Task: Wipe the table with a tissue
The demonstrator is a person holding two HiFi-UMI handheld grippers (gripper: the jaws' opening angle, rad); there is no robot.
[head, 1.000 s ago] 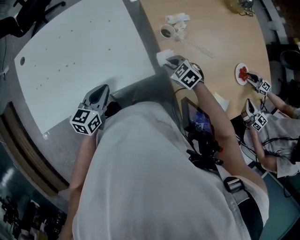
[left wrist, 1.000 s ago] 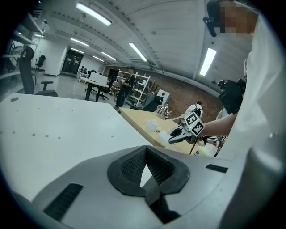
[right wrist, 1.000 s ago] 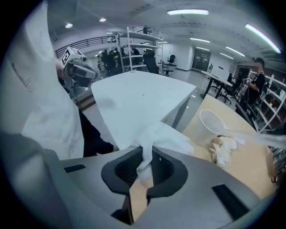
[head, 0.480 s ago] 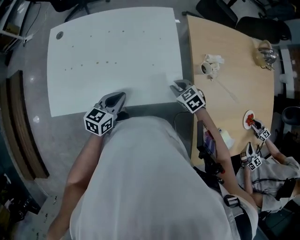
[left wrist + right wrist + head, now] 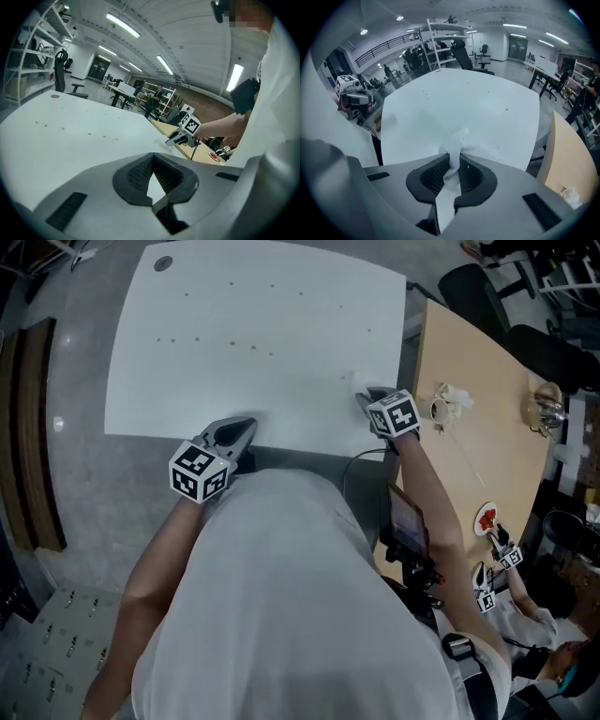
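Note:
A large white table (image 5: 253,324) carries several small brown specks (image 5: 197,340). My right gripper (image 5: 364,395) is over its near right part, shut on a crumpled white tissue (image 5: 357,381). In the right gripper view the tissue (image 5: 457,140) sticks out between the pinched jaws of the right gripper (image 5: 454,157) above the white table (image 5: 478,103). My left gripper (image 5: 246,426) is at the table's near edge. In the left gripper view its tips (image 5: 153,157) meet with nothing between them, and the right gripper (image 5: 180,137) shows beyond.
A wooden table (image 5: 478,456) adjoins on the right, with a cup and crumpled paper (image 5: 442,409), a glass pot (image 5: 547,409) and a plate with red food (image 5: 486,518). Another person's grippers (image 5: 495,549) work there. Office chairs stand beyond the far edge.
My right gripper has carried the tissue from the seam beside the wooden table onto the white table's near right part. The left gripper has shifted along the near edge. The head view has swung.

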